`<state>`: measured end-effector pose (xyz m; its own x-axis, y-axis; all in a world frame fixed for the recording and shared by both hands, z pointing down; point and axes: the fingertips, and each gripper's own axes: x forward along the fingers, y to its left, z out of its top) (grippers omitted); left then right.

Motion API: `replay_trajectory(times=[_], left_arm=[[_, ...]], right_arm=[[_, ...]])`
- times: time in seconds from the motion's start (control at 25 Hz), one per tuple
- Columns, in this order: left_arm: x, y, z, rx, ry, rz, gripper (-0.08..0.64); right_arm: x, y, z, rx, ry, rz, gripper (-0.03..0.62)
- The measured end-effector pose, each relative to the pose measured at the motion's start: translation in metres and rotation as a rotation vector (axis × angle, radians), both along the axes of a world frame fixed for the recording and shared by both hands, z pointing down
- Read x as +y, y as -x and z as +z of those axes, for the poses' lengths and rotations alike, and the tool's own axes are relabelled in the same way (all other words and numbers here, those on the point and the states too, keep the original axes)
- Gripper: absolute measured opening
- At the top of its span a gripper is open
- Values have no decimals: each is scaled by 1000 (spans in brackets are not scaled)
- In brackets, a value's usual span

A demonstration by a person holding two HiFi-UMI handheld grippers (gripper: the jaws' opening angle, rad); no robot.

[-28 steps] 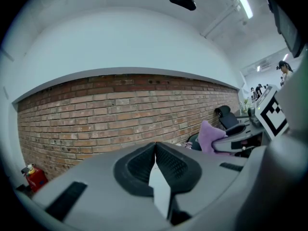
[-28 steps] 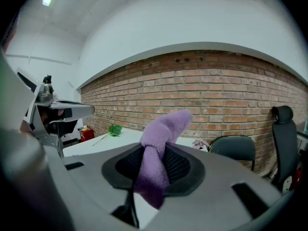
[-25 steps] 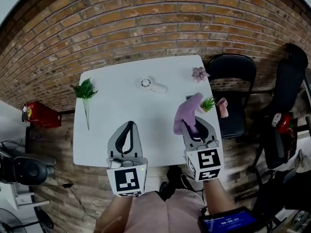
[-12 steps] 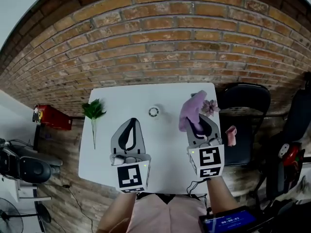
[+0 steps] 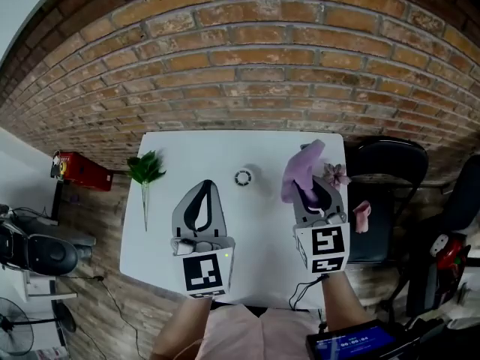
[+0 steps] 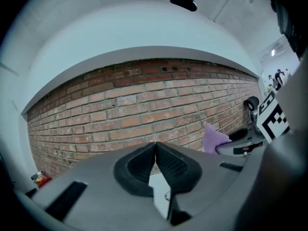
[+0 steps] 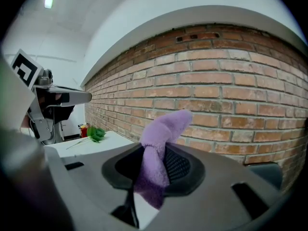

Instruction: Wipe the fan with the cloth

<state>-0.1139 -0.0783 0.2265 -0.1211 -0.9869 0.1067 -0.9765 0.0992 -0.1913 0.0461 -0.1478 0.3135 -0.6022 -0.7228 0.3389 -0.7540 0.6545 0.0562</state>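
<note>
A white square counter (image 5: 150,238) stands against a red brick wall (image 5: 247,73). The left claw (image 5: 203,187), grey with black pads, hovers over the counter's left half, jaws pressed together and empty. The right claw (image 5: 313,183) is clamped on a fluffy purple cloth (image 5: 301,172) that pokes up past its tips. A small round white fan (image 5: 242,177) lies toward the counter's far edge, between the two claws and apart from both. A green leafy sprig (image 5: 145,169) lies far left. A pink artificial flower (image 5: 335,175) sits far right, beside the cloth.
</note>
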Motion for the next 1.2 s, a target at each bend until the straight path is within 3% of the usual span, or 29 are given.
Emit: replay_trajectory(times=[0.52, 0.68, 0.8, 0.92, 1.04, 1.16, 1.2], left_arm=[[-19, 37, 95, 86, 146, 29, 12], [-14, 53, 112, 109, 188, 27, 14], [-13, 59, 119, 110, 205, 49, 14], [-15, 58, 124, 106, 223, 105, 14], [-20, 49, 139, 84, 281, 219, 17], [-32, 31, 160, 58, 357, 370, 134], [-35, 26, 167, 55, 381, 407, 139]], right_arm=[[-30, 25, 134, 192, 230, 46, 110], [-11, 35, 162, 242, 321, 42, 109], [19, 56, 168, 227, 373, 17, 109], [50, 87, 168, 168, 417, -44, 110], [68, 99, 166, 144, 430, -63, 110], [68, 88, 161, 127, 427, -40, 110], [67, 84, 159, 122, 423, -36, 110]])
